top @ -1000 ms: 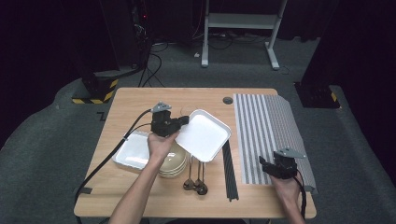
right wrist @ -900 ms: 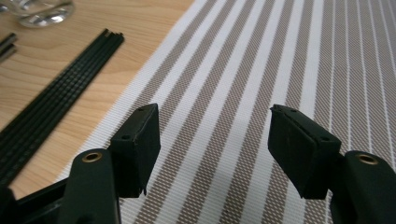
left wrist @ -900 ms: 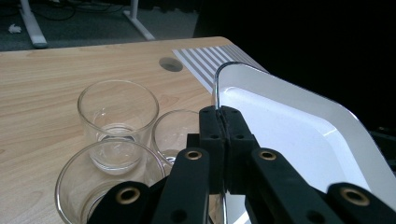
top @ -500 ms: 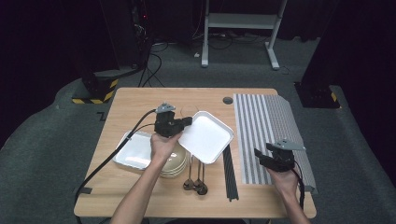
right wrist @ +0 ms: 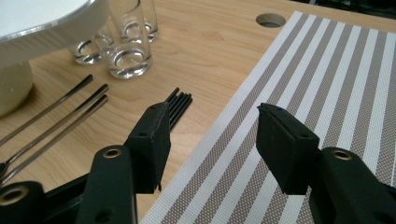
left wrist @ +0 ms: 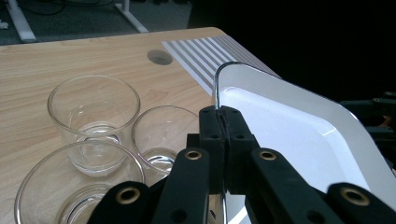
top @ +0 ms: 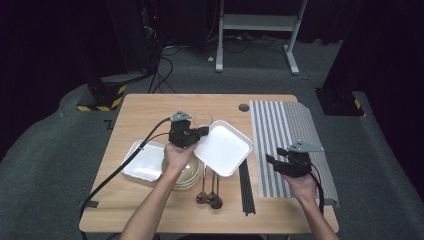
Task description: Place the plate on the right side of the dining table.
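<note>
Since a second ago the right gripper point(top: 278, 161) has lifted off the striped placemat point(top: 287, 130), its empty jaws closing somewhat but still apart. The left gripper point(top: 202, 132) stays clamped on the rim of the white square plate point(top: 224, 147), held tilted above the table point(top: 150, 107) beside the stacked bowls point(top: 187, 175). The plate should be carried level and slowly, clear of the glasses point(left wrist: 93, 116) just left of it.
</note>
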A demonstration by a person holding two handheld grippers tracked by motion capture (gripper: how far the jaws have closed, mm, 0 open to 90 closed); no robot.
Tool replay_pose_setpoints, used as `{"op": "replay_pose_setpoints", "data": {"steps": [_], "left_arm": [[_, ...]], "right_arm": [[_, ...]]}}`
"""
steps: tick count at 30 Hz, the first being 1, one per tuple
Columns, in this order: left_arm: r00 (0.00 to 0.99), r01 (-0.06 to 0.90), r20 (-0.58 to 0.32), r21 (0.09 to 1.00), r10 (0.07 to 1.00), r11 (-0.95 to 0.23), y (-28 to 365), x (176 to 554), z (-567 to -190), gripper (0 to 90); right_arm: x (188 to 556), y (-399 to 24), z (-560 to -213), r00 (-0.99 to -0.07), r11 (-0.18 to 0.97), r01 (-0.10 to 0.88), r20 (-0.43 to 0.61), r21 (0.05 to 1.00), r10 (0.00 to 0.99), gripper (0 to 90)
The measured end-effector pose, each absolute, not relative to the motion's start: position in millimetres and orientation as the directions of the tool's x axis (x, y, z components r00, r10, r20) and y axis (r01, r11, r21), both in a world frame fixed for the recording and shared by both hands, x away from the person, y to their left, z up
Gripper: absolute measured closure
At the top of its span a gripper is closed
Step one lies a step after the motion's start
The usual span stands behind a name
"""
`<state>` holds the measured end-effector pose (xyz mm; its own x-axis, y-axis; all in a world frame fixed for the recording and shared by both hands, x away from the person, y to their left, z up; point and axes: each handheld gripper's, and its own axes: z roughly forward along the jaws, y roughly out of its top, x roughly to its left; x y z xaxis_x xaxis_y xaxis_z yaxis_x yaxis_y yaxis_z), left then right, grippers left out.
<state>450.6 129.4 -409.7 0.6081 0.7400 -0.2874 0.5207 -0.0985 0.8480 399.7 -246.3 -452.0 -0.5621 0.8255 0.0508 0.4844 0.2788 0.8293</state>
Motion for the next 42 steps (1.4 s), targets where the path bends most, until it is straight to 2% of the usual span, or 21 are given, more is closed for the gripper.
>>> {"op": "replay_pose_setpoints", "data": {"steps": [2, 6, 11, 25, 33, 42], "left_arm": [[0.608, 0.522, -0.289, 0.847, 0.74, -0.099, 129.3, 451.0, -409.9, 88.7], [0.609, 0.524, -0.29, 0.846, 0.739, -0.099, 128.7, 451.2, -410.7, 88.7], [0.609, 0.525, -0.29, 0.845, 0.738, -0.1, 127.9, 451.3, -411.3, 88.7], [0.621, 0.527, -0.281, 0.841, 0.732, -0.124, 119.9, 452.3, -411.6, 88.7], [0.624, 0.528, -0.283, 0.84, 0.729, -0.127, 118.3, 452.6, -412.7, 88.7], [0.627, 0.523, -0.269, 0.841, 0.731, -0.14, 117.9, 452.5, -412.4, 88.7]], "right_arm": [[402.2, -245.6, -449.0, -0.563, 0.268, 0.488, 0.064, 0.831, 0.824, 36.9], [404.9, -243.6, -443.8, -0.582, 0.259, 0.477, 0.08, 0.84, 0.809, 29.8], [407.0, -238.3, -435.2, -0.625, 0.276, 0.455, 0.083, 0.847, 0.776, 26.9], [418.7, -221.1, -416.9, -0.677, 0.278, 0.432, 0.105, 0.858, 0.729, 48.6], [431.1, -203.8, -406.8, -0.71, 0.304, 0.402, 0.085, 0.864, 0.699, 57.3], [442.8, -188.3, -408.4, -0.726, 0.321, 0.414, 0.096, 0.852, 0.681, 65.7]]}}
